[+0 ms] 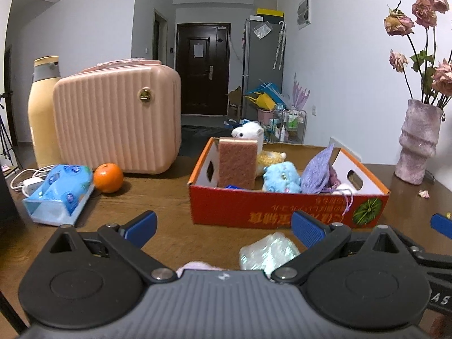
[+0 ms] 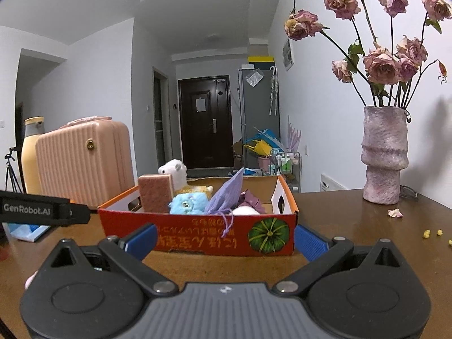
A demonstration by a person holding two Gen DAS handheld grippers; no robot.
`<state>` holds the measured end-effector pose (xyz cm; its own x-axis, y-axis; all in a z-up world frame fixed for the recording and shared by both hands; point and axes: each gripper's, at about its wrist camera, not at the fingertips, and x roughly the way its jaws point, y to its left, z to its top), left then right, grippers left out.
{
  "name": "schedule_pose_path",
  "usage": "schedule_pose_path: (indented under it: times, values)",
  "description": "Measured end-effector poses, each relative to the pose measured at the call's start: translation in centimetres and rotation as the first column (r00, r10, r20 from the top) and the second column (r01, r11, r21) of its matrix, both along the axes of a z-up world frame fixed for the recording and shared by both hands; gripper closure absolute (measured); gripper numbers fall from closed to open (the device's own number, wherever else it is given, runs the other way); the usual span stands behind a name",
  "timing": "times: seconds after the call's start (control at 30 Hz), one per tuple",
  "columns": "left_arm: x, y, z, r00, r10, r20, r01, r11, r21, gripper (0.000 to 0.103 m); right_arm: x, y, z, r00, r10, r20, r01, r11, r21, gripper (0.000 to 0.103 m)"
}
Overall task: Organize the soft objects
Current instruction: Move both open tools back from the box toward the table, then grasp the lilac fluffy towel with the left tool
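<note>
On the brown wooden table (image 1: 158, 197) in front of you sits the red-orange cardboard box (image 1: 285, 209), open-topped, white inside, with upside-down yellow print and a green pumpkin picture on the near wall. The soft things are packed inside it: a brown-pink sponge (image 1: 237, 163) standing on end at the left, a white plush alpaca (image 1: 248, 131) behind it with a yellow knit body, a fuzzy light-blue plush (image 1: 281, 176) in the middle, a lilac mesh pouch (image 1: 317, 171) leaning to its right with purple strings hanging over the front wall. One item is outside the box: a shiny, crinkly pale-green packet (image 1: 268, 251) lying on the table just in front of it, between your left gripper's (image 1: 224, 226) fingers, not touched. A bit of pink fluff shows right at that gripper's body, can't tell what. Left fingers wide apart, nothing held. Your right gripper (image 2: 224, 238) also has its blue pads spread wide, empty, pointed at the box front. Left of the box: an orange (image 1: 108, 177), a blue tissue pack (image 1: 60, 195), a pink ribbed case (image 1: 118, 118), a yellow bottle (image 1: 42, 113). Right: a vase (image 2: 384, 155) of dried roses.
</note>
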<state>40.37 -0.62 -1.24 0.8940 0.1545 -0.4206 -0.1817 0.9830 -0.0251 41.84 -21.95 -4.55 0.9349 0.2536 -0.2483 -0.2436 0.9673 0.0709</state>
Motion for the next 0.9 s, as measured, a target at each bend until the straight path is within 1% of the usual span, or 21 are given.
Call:
schedule_pose_path:
  times: [0.23, 0.33, 0.5, 0.7, 0.9]
  values:
    - [-2.4, 0.9, -0.6, 1.0, -0.002, -0.01, 0.003, 1.0, 0.024, 0.0, -2.5, -0.1, -0.3, 1.0, 0.0, -0.01, 0.0, 1.0, -0.013, 0.0]
    - [-3.5, 1.3, -0.9, 1.0, -0.018, -0.017, 0.018, 0.999, 0.03, 0.0, -3.4, -0.4, -0.4, 1.0, -0.004, -0.023, 0.004, 1.0, -0.01, 0.0]
    - [-5.2, 2.2, -1.9, 0.998, -0.044, -0.036, 0.046, 0.997, 0.06, 0.0, -4.4, -0.7, -0.8, 0.999, -0.014, -0.048, 0.013, 1.0, -0.015, 0.0]
    - [-6.2, 3.6, -3.2, 0.994, -0.083, -0.077, 0.087, 0.995, 0.054, 0.0, -5.1, -0.9, -1.1, 0.997, -0.025, -0.066, 0.024, 1.0, -0.019, 0.0]
    - [-5.1, 4.1, -4.6, 0.984, -0.119, -0.132, 0.122, 0.992, 0.016, 0.0, -5.1, -1.0, -1.3, 0.996, -0.031, -0.079, 0.029, 0.999, -0.022, 0.0]
